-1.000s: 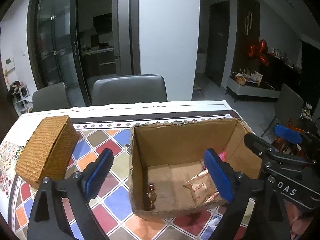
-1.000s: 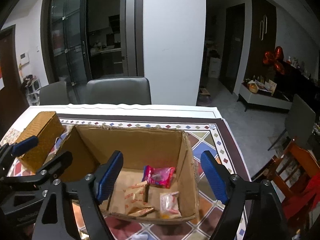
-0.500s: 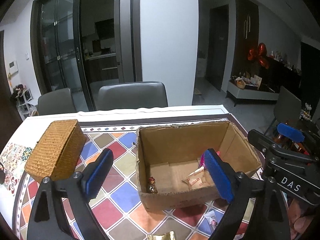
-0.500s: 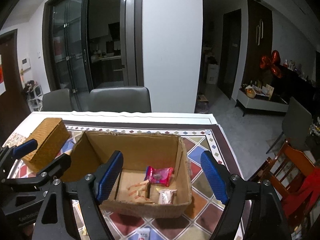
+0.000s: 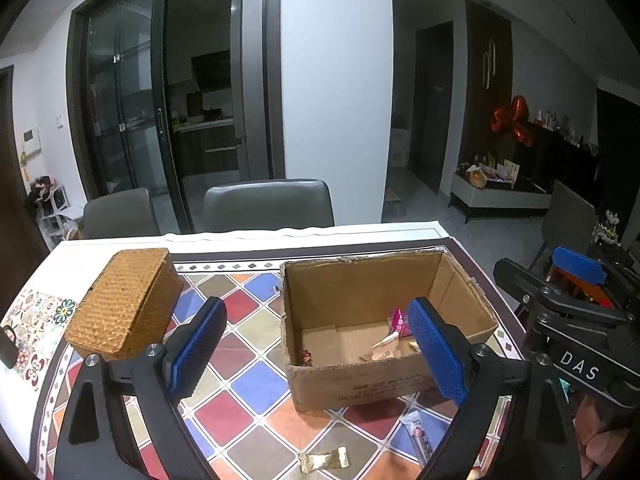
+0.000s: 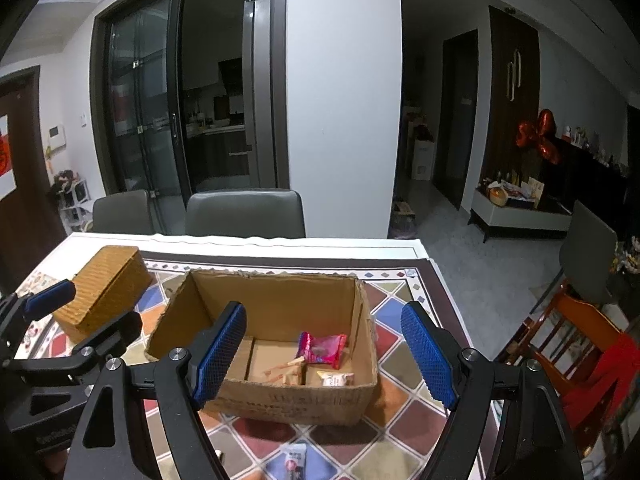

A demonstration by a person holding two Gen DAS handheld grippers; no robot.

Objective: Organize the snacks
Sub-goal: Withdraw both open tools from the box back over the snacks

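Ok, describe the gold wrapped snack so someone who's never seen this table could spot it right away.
Find the open cardboard box on the colourful diamond-patterned tablecloth. On the cloth just in front of the box's near wall lies the gold wrapped snack. It is shiny gold, unlike the white packet beside it.

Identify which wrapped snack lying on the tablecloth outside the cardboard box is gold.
The gold foil-wrapped snack, nearest the camera in front of the brown cardboard box; the long wrapper beside it is pale.
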